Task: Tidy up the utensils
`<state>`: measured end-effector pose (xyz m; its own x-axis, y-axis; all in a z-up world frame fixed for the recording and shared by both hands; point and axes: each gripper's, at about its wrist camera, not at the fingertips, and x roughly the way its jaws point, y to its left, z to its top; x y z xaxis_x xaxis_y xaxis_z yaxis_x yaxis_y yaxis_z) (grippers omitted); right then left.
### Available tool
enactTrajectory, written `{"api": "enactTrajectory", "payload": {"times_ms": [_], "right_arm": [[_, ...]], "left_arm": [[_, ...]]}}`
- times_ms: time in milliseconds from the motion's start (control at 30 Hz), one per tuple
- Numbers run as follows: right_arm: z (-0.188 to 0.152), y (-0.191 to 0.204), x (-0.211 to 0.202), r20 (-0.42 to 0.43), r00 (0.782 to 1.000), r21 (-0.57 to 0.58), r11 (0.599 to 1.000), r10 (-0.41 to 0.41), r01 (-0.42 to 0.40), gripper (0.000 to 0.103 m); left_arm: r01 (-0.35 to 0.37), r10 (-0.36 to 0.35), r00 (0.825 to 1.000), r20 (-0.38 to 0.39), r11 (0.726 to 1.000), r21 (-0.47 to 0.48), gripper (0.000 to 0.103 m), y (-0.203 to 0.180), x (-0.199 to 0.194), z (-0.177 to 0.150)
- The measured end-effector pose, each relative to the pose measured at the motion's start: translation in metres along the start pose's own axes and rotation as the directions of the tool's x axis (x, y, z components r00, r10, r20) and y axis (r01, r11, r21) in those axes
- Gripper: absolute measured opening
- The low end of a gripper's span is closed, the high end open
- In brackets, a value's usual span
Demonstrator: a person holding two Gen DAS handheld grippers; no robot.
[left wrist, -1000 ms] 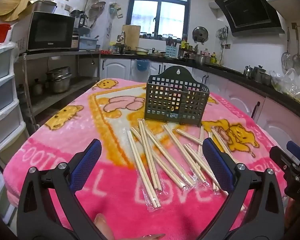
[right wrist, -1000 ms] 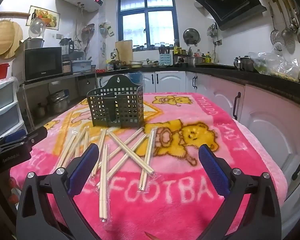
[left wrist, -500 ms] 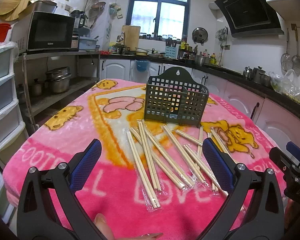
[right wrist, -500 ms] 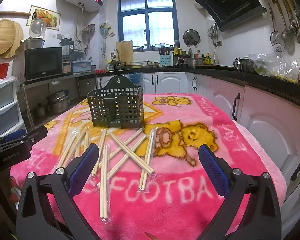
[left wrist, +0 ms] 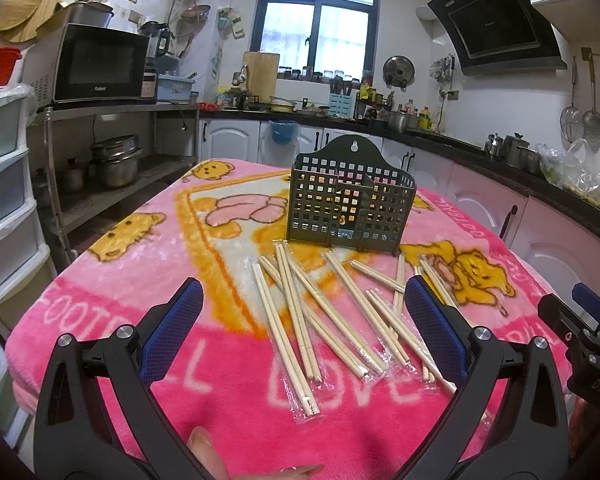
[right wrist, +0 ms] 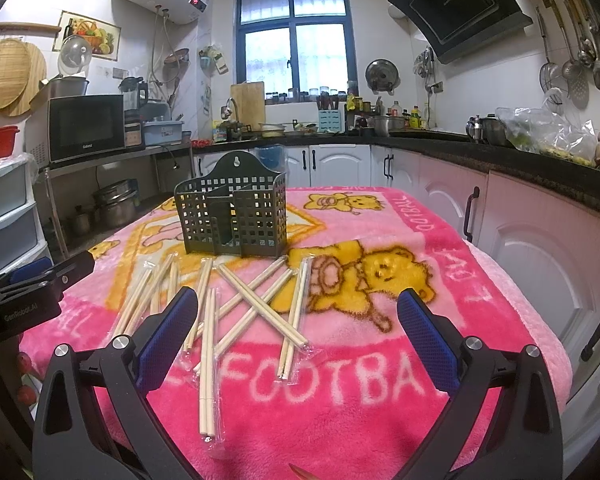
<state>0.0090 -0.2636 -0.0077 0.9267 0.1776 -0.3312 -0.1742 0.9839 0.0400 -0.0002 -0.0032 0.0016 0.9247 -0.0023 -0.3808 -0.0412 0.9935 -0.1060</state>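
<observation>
A pink blanket (left wrist: pixel 100 320) with bear prints covers the table. On it, toward the far edge, the dark perforated holder (left wrist: pixel 350 204) stands upright and looks empty; the right wrist view shows its inner dividers, which the left wrist view hardly shows. Between the holder and the near edge lie the wrapped chopsticks (left wrist: pixel 300 312), scattered and crossing, their long axes mostly running from the near edge to the far edge.

The left gripper (left wrist: pixel 304 320) hovers with its jaws wide apart, holding nothing, and the pile lies straight ahead between its fingers. The right gripper (right wrist: pixel 298 320) is also spread apart and empty, but the pile lies more to its left side. I judge the left one is nearer to most pairs.
</observation>
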Motion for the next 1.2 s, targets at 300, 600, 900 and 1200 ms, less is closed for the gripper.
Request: {"api": "enactTrajectory", "payload": {"times_ms": [300,600,900,1200], "right_arm": [[0.0,0.0,-0.001,0.0,1.0,0.0,1.0,-0.001,0.001,0.097],[0.001,-0.003,0.0,0.0,1.0,0.005,1.0,-0.004,0.004,0.097],[0.001,-0.002,0.001,-0.007,1.0,0.001,1.0,0.001,-0.001,0.097],[0.002,0.005,0.016,-0.056,0.998,-0.034,0.999,0.037,-0.039,0.097]], "left_arm": [[0.0,0.0,1.0,0.001,1.0,0.0,0.093,0.0,0.0,0.0],[0.001,-0.001,1.0,0.001,1.0,0.002,0.093,-0.005,0.0,0.001],[0.004,-0.004,1.0,0.001,1.0,0.0,0.093,-0.004,0.0,0.0],[0.019,-0.02,1.0,-0.014,0.997,-0.079,0.093,0.009,0.001,0.006]]}}
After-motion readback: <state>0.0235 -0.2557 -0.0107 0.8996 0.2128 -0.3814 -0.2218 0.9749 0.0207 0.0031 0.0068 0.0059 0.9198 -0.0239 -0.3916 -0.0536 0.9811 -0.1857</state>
